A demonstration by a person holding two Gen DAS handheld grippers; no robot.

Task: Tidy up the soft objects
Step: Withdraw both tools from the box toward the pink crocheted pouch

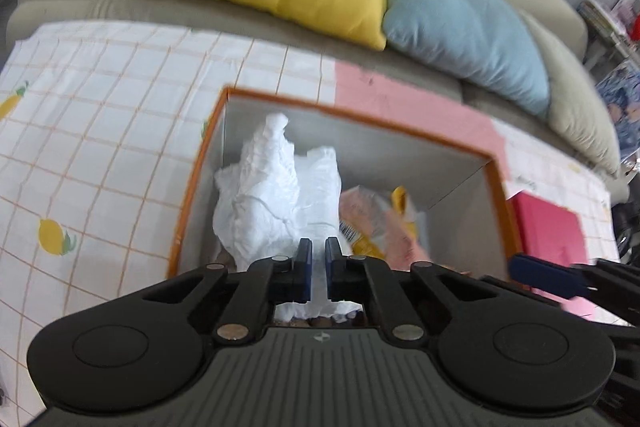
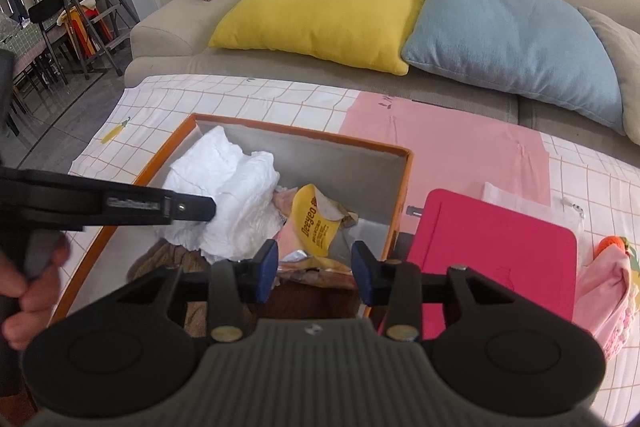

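While the left gripper (image 1: 318, 259) hangs over the orange box (image 1: 362, 119), its two blue pads sit close together with a bit of the white crumpled cloth (image 1: 276, 195) pinched between them. That white cloth rises in a big soft heap at the left side of the box. Beside the cloth, lower in the box, lies a yellow snack bag (image 2: 316, 223) with some pink wrapping under it.

Over the near end of the box, the right gripper (image 2: 315, 267) has its blue pads apart, and nothing is between them. A hand (image 2: 30, 291) holds the handle of the left gripper at the left edge of the right wrist view.

Just to the right of the box lies a bright pink lid (image 2: 496, 259). A pink soft toy (image 2: 608, 291) lies near it on the checked cloth (image 1: 100, 131). Behind are a yellow pillow (image 2: 328, 7) and a blue pillow (image 2: 516, 39) on the couch (image 2: 180, 27).
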